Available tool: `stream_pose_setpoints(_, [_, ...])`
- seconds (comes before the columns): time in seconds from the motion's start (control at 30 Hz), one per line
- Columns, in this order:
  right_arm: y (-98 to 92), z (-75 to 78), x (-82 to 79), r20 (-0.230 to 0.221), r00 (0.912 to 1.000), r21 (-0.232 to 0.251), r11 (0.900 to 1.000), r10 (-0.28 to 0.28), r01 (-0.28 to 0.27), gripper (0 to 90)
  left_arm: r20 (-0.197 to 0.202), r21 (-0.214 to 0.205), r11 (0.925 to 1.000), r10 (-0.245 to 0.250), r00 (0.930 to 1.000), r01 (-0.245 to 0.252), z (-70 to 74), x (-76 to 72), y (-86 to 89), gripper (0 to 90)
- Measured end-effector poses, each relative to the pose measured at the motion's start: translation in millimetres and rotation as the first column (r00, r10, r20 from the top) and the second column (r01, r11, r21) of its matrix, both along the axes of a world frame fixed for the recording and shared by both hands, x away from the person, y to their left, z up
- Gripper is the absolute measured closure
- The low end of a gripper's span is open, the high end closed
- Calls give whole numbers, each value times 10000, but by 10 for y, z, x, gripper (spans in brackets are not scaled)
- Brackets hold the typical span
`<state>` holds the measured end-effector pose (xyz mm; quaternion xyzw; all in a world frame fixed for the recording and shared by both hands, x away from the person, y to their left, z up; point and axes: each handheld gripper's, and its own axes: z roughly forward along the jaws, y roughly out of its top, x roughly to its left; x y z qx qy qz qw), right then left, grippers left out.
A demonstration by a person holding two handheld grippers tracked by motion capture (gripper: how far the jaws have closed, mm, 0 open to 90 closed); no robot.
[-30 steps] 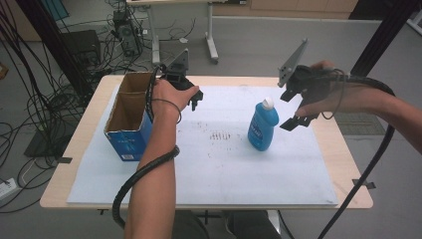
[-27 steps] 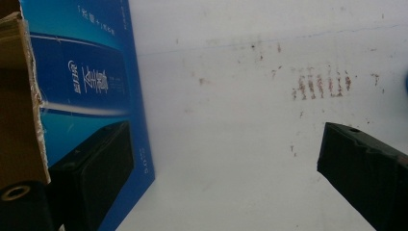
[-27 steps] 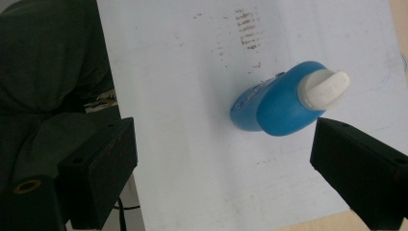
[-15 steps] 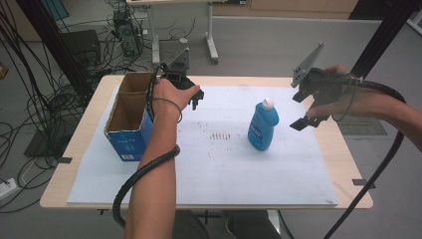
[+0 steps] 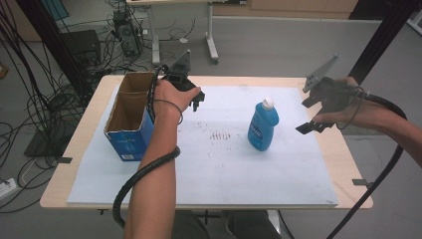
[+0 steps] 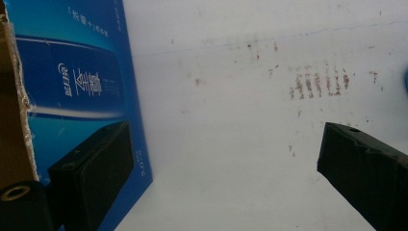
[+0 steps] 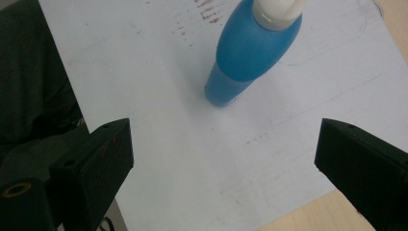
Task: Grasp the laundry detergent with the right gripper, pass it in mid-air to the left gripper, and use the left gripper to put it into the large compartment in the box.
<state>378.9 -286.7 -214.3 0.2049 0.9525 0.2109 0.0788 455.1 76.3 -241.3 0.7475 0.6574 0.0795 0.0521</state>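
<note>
The blue bottle (image 5: 263, 125) with its white cap stands upright on the white sheet (image 5: 209, 164) that covers the counter (image 5: 74, 149), to the left of the right gripper (image 5: 313, 113) in the high view and apart from it. In the right gripper view the bottle (image 7: 245, 53) lies ahead of the jaws, beyond their tips and roughly centred between them. That gripper's jaws stand wide apart, have just been opening, and nothing is between them.

The left gripper (image 5: 195, 98) hovers just beside the open blue carton (image 5: 130, 119), well apart from the bottle. Its jaws are spread too and hold nothing; in its own view the carton's blue wall (image 6: 77, 86) sits behind one jaw.
</note>
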Motion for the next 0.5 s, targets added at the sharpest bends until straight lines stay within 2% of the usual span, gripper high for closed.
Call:
stream_pose_setpoints(0.33, [-113, -290, -6, 157, 9975, 669, 9955, -684, 672, 50, -17, 22, 10000, -67, 10000, 67, -17, -17, 11, 61])
stream_pose_setpoints(0.5, [-135, -445, -6, 411, 9914, 1163, 9861, -1246, 1191, 44, 18, 55, 10000, -61, 10000, 61, -19, -25, 24, 61])
